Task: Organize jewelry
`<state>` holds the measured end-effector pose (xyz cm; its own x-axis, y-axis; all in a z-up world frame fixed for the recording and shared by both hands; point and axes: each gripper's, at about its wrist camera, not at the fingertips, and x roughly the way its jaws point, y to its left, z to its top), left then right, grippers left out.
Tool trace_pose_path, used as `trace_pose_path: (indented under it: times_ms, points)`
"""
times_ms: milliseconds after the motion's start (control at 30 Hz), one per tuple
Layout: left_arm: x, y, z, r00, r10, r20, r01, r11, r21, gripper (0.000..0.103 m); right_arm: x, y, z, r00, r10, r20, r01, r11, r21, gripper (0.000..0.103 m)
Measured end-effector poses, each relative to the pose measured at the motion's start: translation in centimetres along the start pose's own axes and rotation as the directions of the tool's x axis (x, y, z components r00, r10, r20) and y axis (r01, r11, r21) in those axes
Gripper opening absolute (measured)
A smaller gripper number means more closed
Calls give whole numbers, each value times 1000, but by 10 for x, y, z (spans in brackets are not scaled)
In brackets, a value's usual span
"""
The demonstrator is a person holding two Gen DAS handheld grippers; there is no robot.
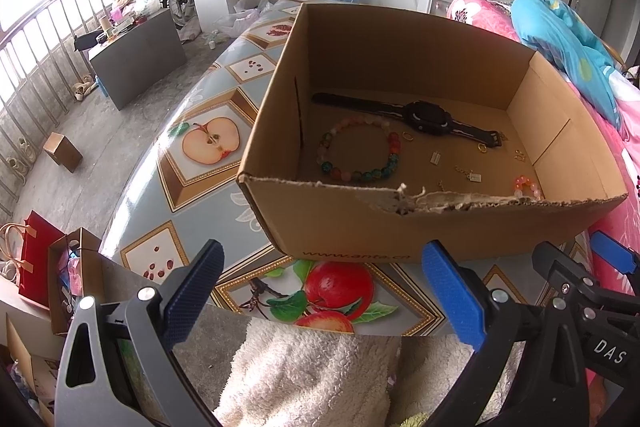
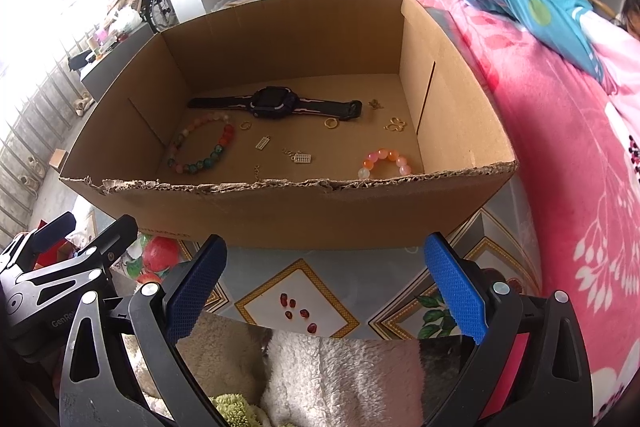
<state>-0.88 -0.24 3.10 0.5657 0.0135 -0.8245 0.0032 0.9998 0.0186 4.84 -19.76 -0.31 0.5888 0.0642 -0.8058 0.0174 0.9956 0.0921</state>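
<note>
Cardboard box (image 1: 360,227) holds a black watch (image 1: 424,115) and beaded bracelet (image 1: 360,155).

One cardboard box (image 2: 280,211) holds one watch (image 2: 276,102), two bead bracelets (image 2: 202,147) and several small gold trinkets (image 2: 331,123).

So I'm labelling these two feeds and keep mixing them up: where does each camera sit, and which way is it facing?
Left wrist: sits on the left gripper, low before the open brown cardboard box, looking into it from its left corner; own jaws wide apart, right gripper at the right edge.
Right wrist: sits on the right gripper, facing the box's torn front wall squarely; jaws apart, left gripper at the left edge.
Shared: black wristwatch, multicoloured bead bracelet.
</note>
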Motion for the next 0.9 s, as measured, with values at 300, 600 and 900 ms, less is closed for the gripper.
trace_pose_path:
  times_ms: [300, 600, 900]
  points:
    - [0, 0, 0, 1000, -1, 0, 1, 1000, 0, 97, 0, 1, 0, 1000, 0, 1, 0, 1000, -3, 95]
    - [0, 0, 0, 1000, -1, 1, 1, 1000, -1, 97, -1, 3, 1, 1000, -3, 4, 3, 1000, -10, 95]
    - [0, 1, 0, 1000, -2, 2, 2, 1000, -1, 97, -2, 5, 2, 1000, 0, 6, 1, 1000, -17, 95]
